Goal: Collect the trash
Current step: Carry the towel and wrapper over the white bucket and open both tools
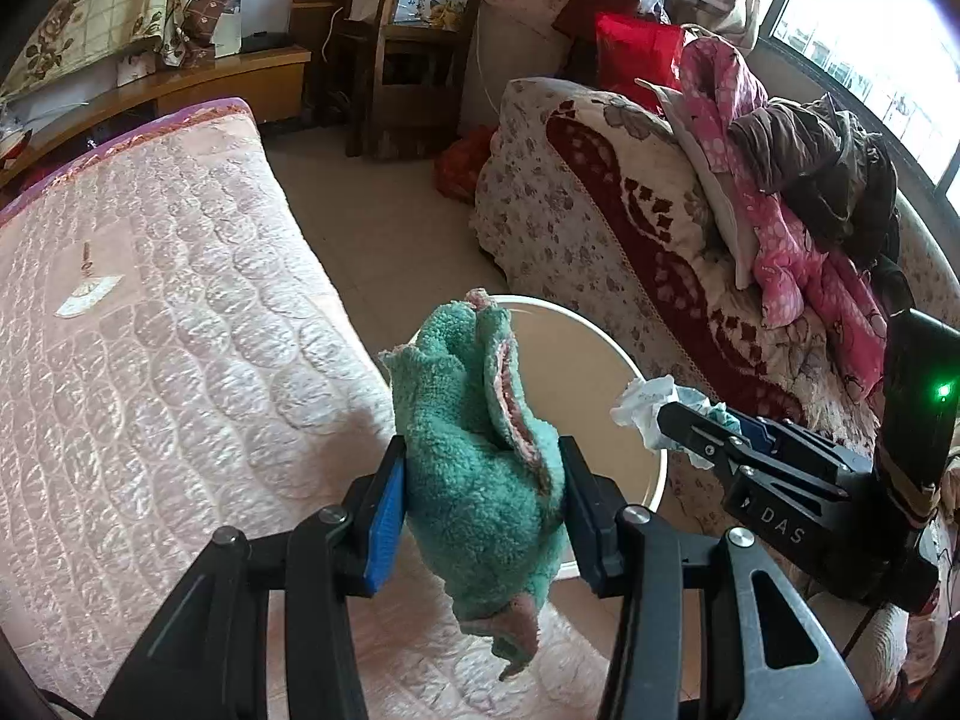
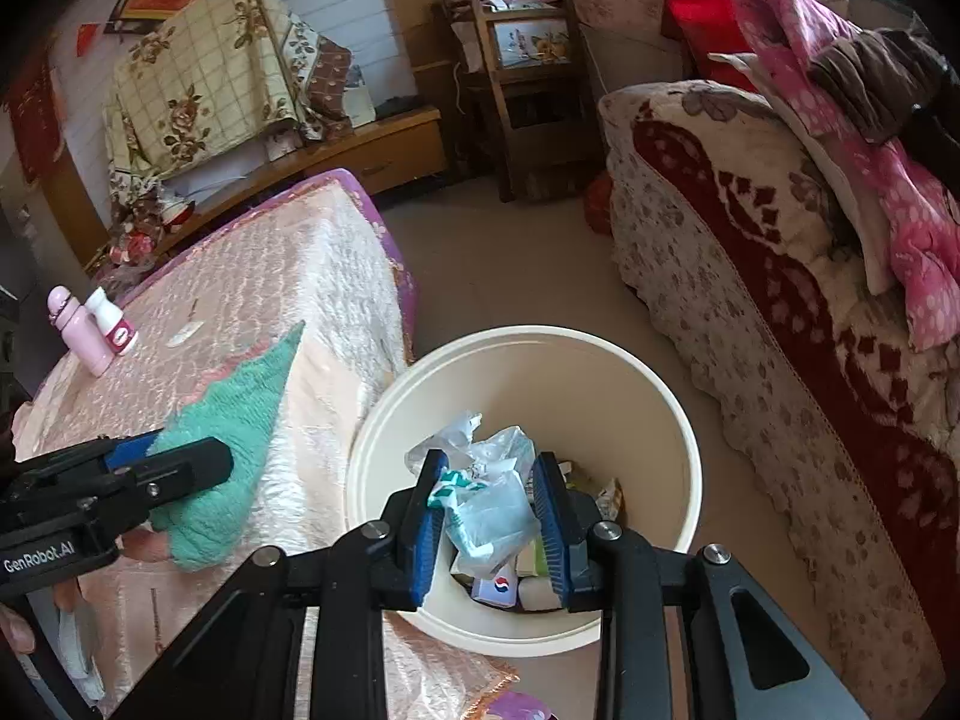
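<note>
Bin (image 2: 672,420) rim sits between bed (image 2: 312,276) edge and sofa (image 2: 750,312).

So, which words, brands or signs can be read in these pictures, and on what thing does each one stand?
"DAS": on the right gripper body, left wrist view.
"GenRobot.AI": on the left gripper body, right wrist view.
Round red, white and blue logo, no readable words: on a packet in the bin.
White bottle label: too small to read.

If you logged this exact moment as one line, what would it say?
left gripper: shut on green towel | right gripper: shut on crumpled plastic wrapper, over cream bin | bin: holds trash
</note>
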{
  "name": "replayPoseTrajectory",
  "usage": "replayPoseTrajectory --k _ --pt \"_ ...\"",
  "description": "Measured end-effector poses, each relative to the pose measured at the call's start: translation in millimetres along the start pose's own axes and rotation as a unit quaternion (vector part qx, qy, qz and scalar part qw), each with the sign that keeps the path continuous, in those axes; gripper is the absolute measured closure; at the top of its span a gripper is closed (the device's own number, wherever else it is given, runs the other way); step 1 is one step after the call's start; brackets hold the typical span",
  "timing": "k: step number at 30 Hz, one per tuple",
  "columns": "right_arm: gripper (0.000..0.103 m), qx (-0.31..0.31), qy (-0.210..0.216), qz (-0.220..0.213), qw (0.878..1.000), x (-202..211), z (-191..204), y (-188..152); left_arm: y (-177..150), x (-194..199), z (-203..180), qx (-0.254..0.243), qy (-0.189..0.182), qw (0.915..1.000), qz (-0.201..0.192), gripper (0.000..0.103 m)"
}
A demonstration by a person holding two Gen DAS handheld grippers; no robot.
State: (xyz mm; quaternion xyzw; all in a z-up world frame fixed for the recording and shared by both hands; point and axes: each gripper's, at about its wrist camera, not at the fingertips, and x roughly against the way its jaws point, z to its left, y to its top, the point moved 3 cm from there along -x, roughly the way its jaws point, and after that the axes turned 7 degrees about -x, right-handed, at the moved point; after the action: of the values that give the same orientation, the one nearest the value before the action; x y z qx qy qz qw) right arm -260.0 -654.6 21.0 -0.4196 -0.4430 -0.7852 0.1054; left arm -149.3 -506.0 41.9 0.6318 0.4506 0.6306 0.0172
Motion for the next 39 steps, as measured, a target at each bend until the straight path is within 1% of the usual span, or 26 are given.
replayPoseTrajectory --k 11,24,25,28,30,31,32,33,39 --pt "0.07 -0.02 -0.008 0.009 1.0 -12.6 -21.7 -5.0 4.9 -18.0 -12.2 -0.005 -0.007 0.9999 0.006 0.054" --pt "0.07 -0.027 -0.013 0.012 0.999 -21.2 -27.6 -3.9 9.2 -26.0 -14.8 -0.007 -0.011 0.9999 0.006 0.053" --pt "0.07 -0.027 -0.013 0.012 0.999 -21.8 -27.6 -3.7 8.9 -25.3 -14.4 -0.007 -0.011 0.9999 0.003 0.052" --pt "0.07 -0.03 -0.014 0.012 0.999 -23.3 -28.5 -2.3 11.1 -24.3 -14.0 -0.005 -0.018 0.9998 -0.004 0.045" --pt "0.067 -0.037 -0.009 0.013 0.999 -24.2 -29.6 -1.4 12.0 -23.1 -13.7 -0.005 -0.021 0.9997 -0.01 0.031" --pt "0.055 -0.043 -0.007 0.014 0.999 -24.9 -31.1 -0.6 12.4 -21.7 -13.0 -0.005 -0.021 0.9996 -0.015 0.029" --pt "0.035 -0.047 -0.007 0.015 0.999 -25.7 -32.1 -0.6 12.7 -20.2 -12.4 -0.004 -0.021 0.9996 -0.021 0.027" --pt "0.032 -0.052 -0.006 0.016 0.999 -26.5 -33.1 -0.8 12.8 -18.3 -11.0 -0.003 -0.018 0.9995 -0.025 0.027" --pt "0.032 -0.059 0.001 0.017 0.998 -23.5 -31.3 -5.4 8.7 -8.3 0.1 0.004 0.015 0.9993 -0.033 0.027"
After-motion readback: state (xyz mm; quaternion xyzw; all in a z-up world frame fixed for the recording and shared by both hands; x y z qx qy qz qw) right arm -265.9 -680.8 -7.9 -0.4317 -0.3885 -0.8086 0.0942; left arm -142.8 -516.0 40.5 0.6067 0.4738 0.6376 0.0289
